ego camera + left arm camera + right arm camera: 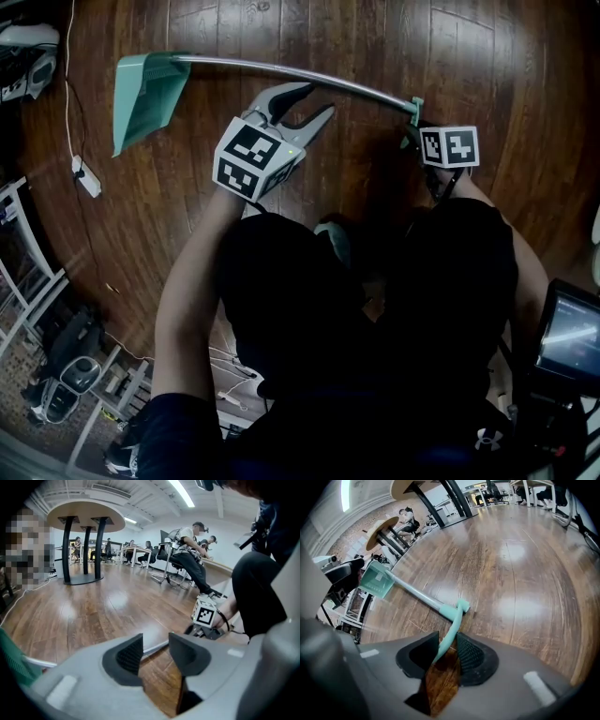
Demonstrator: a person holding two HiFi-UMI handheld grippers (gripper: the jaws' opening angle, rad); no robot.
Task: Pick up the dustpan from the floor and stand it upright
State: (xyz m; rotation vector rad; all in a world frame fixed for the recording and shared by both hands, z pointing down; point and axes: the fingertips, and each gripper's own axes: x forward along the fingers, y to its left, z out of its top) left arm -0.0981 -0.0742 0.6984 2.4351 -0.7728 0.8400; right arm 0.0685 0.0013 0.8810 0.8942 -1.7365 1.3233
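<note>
Currently the dustpan (145,94) lies flat on the wooden floor (487,56), not yet stood up. Its teal pan sits at the upper left of the head view. Its metal pole (291,75) runs rightward from the pan to a teal grip (415,105) at the far end.

Right gripper view: the teal grip (452,625) bends back from the pole end and passes straight between the jaws of the right gripper (447,639). The pads have closed in from both sides. The strip appears to touch the right pad near its tip and the left pad lower down, so I read this as a pinch on the grip. The pan (377,581) is well apart, at the other end of the pole.

Left gripper (305,105): it is held just beside the pole's middle stretch, on the person's side of it. In the left gripper view its jaws (155,644) stand spread with nothing between them. The pole shows on the floor beyond the gap.

Surroundings: a white power strip (86,176) with its cord lies on the floor left of the pan. A round table (84,515) on dark legs and seated people show in the background.
</note>
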